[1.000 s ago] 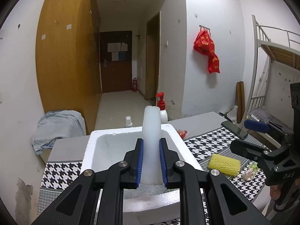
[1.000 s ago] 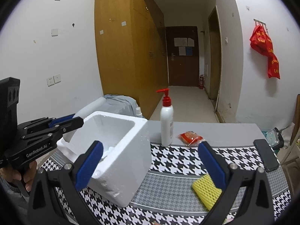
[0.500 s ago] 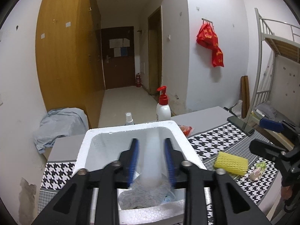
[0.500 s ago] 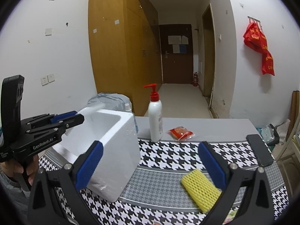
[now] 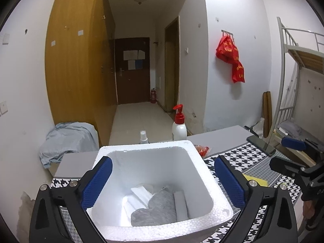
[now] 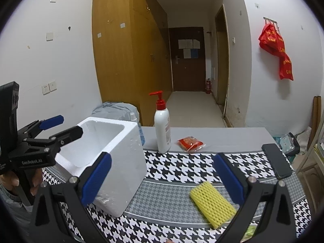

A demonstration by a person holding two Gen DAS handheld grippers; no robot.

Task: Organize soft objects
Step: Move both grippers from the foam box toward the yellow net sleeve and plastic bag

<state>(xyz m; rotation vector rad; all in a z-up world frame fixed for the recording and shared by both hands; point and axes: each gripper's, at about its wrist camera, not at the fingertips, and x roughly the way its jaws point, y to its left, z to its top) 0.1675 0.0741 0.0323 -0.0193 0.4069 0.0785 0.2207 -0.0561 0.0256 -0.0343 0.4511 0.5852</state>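
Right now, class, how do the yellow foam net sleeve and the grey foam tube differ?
The yellow foam net sleeve lies flat on the houndstooth table mat, outside the white foam box; the grey foam tube rests inside it. The sleeve has a netted surface; the tube looks smooth. Neither is held.

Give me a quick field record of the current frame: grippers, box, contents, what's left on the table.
left gripper: open, empty, above the foam box
right gripper: open, empty, above the table
foam box: upright on the houndstooth mat
box contents: grey cloth, grey roll, white foam pieces
still outside: yellow foam net on the mat
other: pump bottle, red packet, phone
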